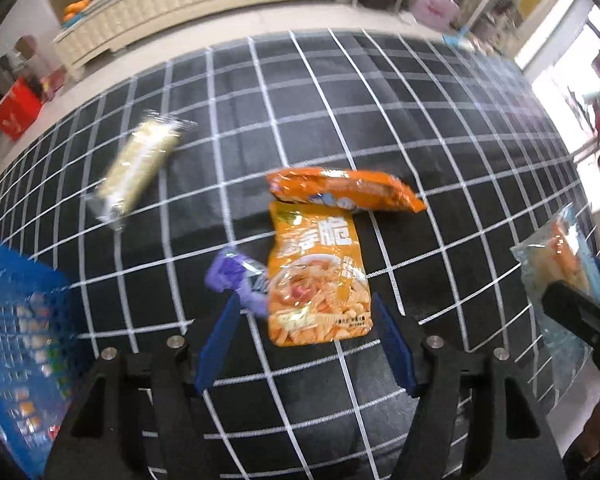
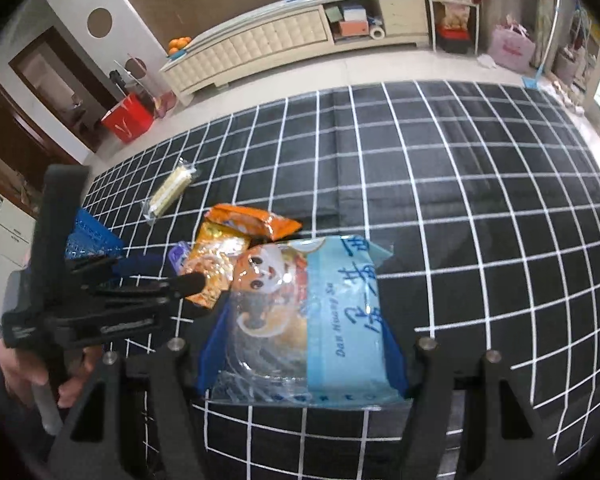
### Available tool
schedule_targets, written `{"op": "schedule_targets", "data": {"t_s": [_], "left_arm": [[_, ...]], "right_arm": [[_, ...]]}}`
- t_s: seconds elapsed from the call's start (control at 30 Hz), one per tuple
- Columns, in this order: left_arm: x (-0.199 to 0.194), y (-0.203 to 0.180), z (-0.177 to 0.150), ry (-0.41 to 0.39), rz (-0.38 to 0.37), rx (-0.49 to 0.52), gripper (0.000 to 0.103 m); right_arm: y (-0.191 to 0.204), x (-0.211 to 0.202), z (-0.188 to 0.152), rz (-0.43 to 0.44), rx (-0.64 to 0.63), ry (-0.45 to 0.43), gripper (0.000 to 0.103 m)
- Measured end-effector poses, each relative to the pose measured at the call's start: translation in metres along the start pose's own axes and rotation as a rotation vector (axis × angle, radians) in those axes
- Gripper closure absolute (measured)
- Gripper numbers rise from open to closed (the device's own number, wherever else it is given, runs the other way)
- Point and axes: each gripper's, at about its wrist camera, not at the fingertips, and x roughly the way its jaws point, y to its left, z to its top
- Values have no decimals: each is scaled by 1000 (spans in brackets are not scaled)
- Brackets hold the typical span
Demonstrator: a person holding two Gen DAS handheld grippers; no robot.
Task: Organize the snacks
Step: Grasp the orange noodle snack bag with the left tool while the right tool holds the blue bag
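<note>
Right tool [image 2: 302,344]: blue pads clamped on either side of a pale blue snack bag [image 2: 324,320] — the bag fills the gap between them and sticks out ahead, above the checked cloth.
Left tool [image 1: 304,340]: pads apart, nothing gripped; it points steeply down at the tabletop [image 1: 380,120].
Yellow crisp packet [image 1: 320,276]: lies flat on the cloth with its lower end between the left tool's open pads — no contact that I can make out.
Purple wrapper [image 1: 236,276]: just beside the yellow packet's left edge, close to the left pad tip.
Orange packet [image 1: 344,190]: beyond the yellow packet, lying across its top edge.
Cracker sleeve [image 1: 140,164]: farther off to the left, well apart from the others, blurred.
Blue basket [image 1: 16,312]: at the left edge of the left wrist view, small packets inside.
Hand [image 2: 24,364]: grips the left tool's handle, seen from the right wrist view.
</note>
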Motion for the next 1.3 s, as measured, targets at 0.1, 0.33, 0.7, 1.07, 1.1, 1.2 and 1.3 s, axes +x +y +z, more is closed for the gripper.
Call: {"op": "schedule_targets", "data": {"t_s": [0.1,0.33,0.7,1.07,1.1,1.2,1.3], "left_arm": [[14,-10,5,31,-21,57,38],[33,-29,23,29,74,128,33],[65,-30,47,82,21,46,33],[52,-26,26,38,62,46,71],[45,-27,21,35,57,45,72],[34,-24,15,8,33,28,74],[14,-18,6,-19,20,29,74]], "right_arm": [[-4,6,-2,5,8,6,33],[-9,9,-4,25,20,7,33],[-15,8,-4,9,27,6,33],[-8,5,-2,-2,21,4,33],[-7,4,-3,-4,21,2,33],[-5,3,-4,-8,21,6,33],[-2,-1,-3,-17,18,6,33]]}}
